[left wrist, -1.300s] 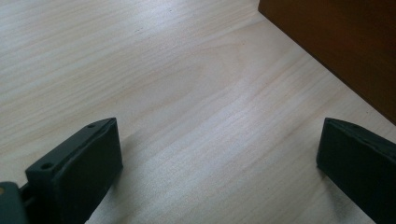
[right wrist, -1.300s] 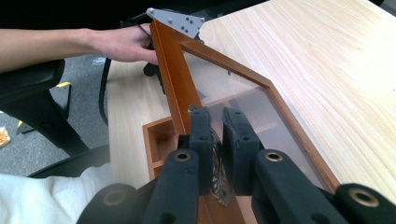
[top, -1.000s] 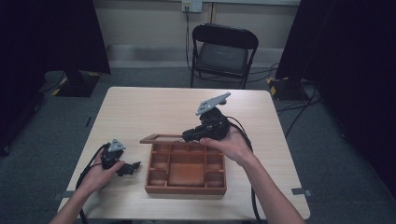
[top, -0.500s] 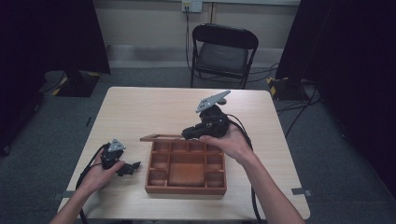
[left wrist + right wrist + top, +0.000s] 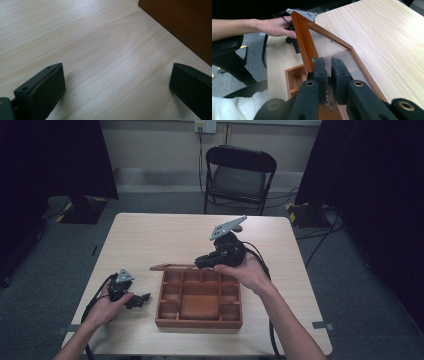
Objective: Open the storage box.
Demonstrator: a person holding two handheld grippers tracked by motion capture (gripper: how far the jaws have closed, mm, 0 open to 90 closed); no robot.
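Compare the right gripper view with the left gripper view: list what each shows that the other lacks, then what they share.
Right gripper view alone: the right gripper shut on the lid, a wood frame with a clear pane, raised open; compartments of the box below it; farther off, the left hand on its gripper, and dark floor past the table edge.

Left gripper view alone: the left gripper, jaws wide apart with nothing between them, low over bare wood beside the box's outer wall.

Both: the pale table and part of the brown box.

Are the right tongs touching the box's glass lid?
Touching. The right gripper view shows the right tongs clamped on the glass lid, a jaw pressed on each face.
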